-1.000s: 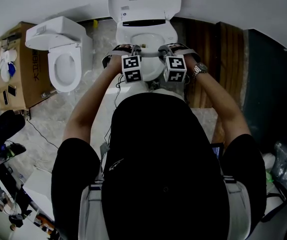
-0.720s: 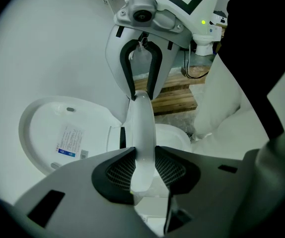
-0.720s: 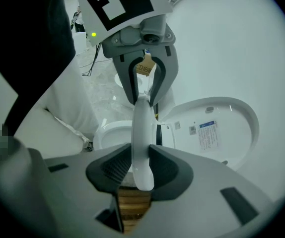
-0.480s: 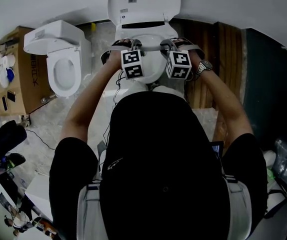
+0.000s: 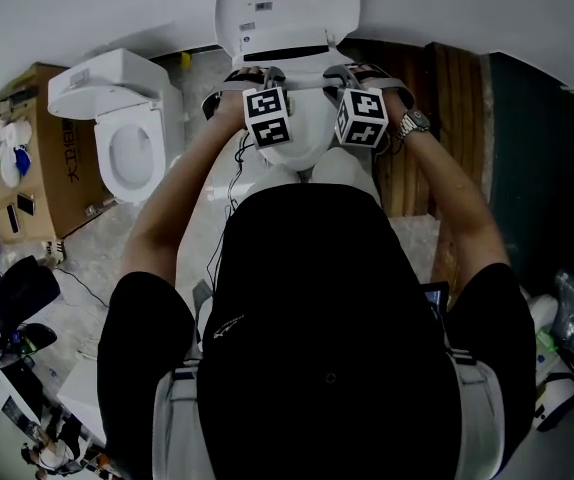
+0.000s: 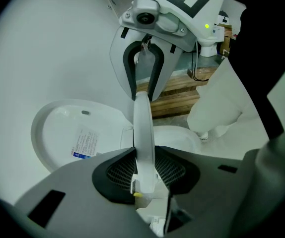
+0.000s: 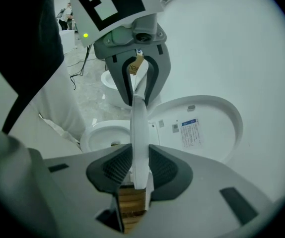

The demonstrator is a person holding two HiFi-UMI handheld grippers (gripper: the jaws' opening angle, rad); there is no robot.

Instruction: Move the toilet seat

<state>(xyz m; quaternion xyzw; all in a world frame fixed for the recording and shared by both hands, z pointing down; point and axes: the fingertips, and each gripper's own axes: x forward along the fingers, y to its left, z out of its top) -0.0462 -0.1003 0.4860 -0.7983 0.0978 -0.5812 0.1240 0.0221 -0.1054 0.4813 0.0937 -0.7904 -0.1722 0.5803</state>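
The white toilet seat (image 6: 143, 128) stands edge-on between the jaws of my left gripper (image 6: 145, 175), whose ribbed pads press on its rim. My right gripper (image 7: 138, 170) is shut on the seat's (image 7: 138, 133) other side. Each gripper view shows the other gripper clamped on the far rim. In the head view both grippers, left (image 5: 250, 76) and right (image 5: 350, 73), hold the seat (image 5: 302, 90) tilted up over the bowl (image 5: 307, 143), close under the raised lid (image 5: 287, 8) that leans on the wall. The person's head and body hide the toilet's front.
A second white toilet (image 5: 127, 133) stands to the left, beside a cardboard box (image 5: 37, 148). A wooden pallet (image 5: 437, 118) lies to the right of the toilet. Cables run over the marble floor (image 5: 97, 238) at the left.
Both grippers have moved up the picture toward the lid, lifting the seat's front away from the bowl. Their grip on the seat is unchanged.
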